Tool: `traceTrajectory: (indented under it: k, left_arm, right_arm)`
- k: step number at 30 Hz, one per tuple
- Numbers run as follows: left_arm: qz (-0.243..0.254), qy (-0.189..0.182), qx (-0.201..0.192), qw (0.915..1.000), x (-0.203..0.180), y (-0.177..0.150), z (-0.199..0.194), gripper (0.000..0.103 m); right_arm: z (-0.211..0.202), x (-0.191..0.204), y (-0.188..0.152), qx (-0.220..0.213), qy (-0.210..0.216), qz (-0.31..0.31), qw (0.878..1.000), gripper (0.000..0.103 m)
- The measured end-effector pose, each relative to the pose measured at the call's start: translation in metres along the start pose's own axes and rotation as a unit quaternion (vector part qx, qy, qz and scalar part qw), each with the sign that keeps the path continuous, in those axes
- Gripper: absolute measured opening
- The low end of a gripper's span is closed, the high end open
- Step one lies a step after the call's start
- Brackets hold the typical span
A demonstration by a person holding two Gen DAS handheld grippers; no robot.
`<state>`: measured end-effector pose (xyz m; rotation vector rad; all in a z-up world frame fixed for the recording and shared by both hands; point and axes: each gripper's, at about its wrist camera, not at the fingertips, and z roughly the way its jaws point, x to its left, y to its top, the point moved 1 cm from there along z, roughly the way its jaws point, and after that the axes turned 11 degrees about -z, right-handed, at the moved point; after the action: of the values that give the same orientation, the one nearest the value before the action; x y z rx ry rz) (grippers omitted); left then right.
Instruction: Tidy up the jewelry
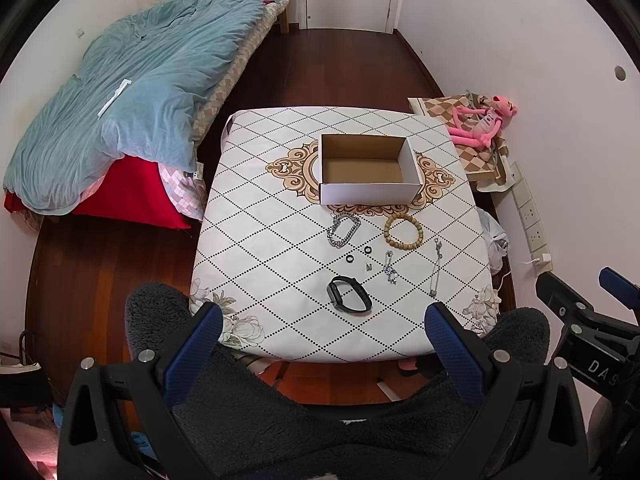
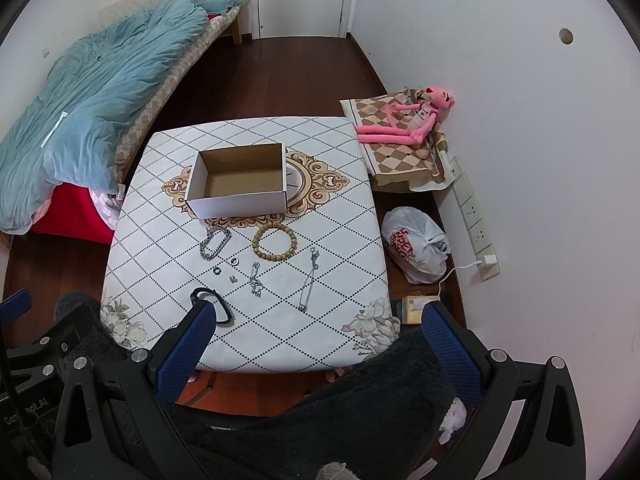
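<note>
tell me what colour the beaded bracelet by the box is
Tan, wood-like beads; the beaded bracelet shows best in the right wrist view.

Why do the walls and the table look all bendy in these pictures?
Both wrist views use fisheye lenses: in the left wrist view the table bulges, its edges curve, and dark corners ring the picture; in the right wrist view the white wall bows and the cardboard box looks skewed. Both stay sharp in even, soft light, with no strong glare.
</note>
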<state>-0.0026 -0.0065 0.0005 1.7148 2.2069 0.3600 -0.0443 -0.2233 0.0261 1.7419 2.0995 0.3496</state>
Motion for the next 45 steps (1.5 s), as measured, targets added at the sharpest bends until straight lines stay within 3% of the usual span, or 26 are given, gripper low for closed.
traceTrajectory:
  k: [45]
  left_arm:
    - [-0.002, 0.005, -0.014, 0.9999, 0.0062, 0.004, 0.0016, 0.103]
  right_arm:
    - [0.0001, 0.0007, 0.0014, -0.005, 0.002, 0.004, 1.0, 0.103]
